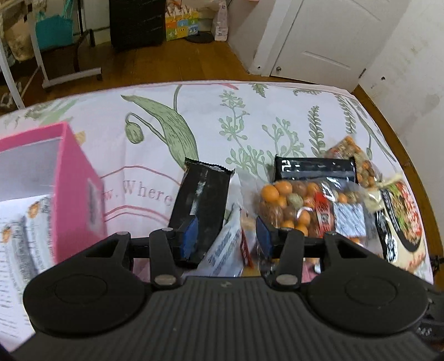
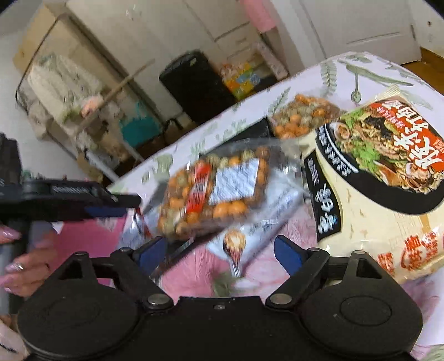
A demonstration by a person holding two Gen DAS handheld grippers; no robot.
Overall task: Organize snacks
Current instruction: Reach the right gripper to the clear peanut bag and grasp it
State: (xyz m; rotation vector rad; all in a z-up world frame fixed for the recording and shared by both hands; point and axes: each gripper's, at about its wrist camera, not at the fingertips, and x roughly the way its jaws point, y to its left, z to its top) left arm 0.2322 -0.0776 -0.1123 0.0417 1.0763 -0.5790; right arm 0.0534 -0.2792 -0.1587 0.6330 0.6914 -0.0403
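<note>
Left gripper (image 1: pixel 226 236) partly open over floral tablecloth (image 1: pixel 249 116), nothing gripped. White wrapped bar (image 1: pixel 224 250) lies under gap. Black wrapper (image 1: pixel 201 191) ahead, bag of orange-brown nuts (image 1: pixel 299 205) right, pink box (image 1: pixel 75 183) left (frame blurred).

White door (image 1: pixel 313 41), black bin (image 1: pixel 136 22) — wooden floor (image 1: pixel 177 65)

A wooden floor (image 1: pixel 177 64) ran beneath the floral tablecloth (image 1: pixel 249 111); a white door (image 1: pixel 313 39) stood beyond. A black cabinet (image 1: pixel 136 22) sat against the far wall.
</note>
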